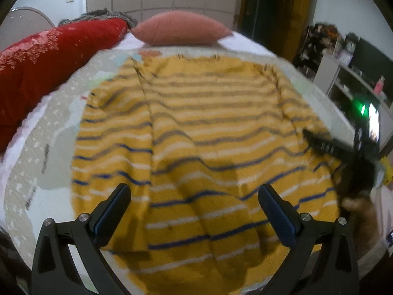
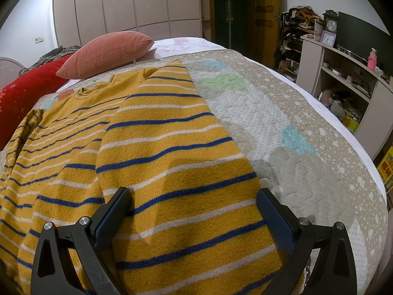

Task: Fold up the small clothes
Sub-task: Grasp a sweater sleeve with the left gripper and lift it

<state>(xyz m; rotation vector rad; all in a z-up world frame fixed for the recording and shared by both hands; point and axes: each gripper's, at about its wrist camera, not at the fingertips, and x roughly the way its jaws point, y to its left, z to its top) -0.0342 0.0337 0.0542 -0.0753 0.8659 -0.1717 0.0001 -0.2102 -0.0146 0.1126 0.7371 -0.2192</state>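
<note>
Both jaws spread wide and holding nothing, the left hand-held gripper (image 1: 194, 211) hovers over the hem of the yellow striped sweater (image 1: 201, 147) while the right hand-held gripper (image 2: 194, 211) hangs above its folded-in sleeve (image 2: 172, 135), the garment lying on the quilted bed (image 2: 282, 132) below a pink pillow (image 2: 108, 51).

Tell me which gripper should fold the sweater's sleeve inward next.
Probably right: the right gripper, open, straddles the sleeve of the striped sweater. The left gripper, also open, hovers over the body.
</note>
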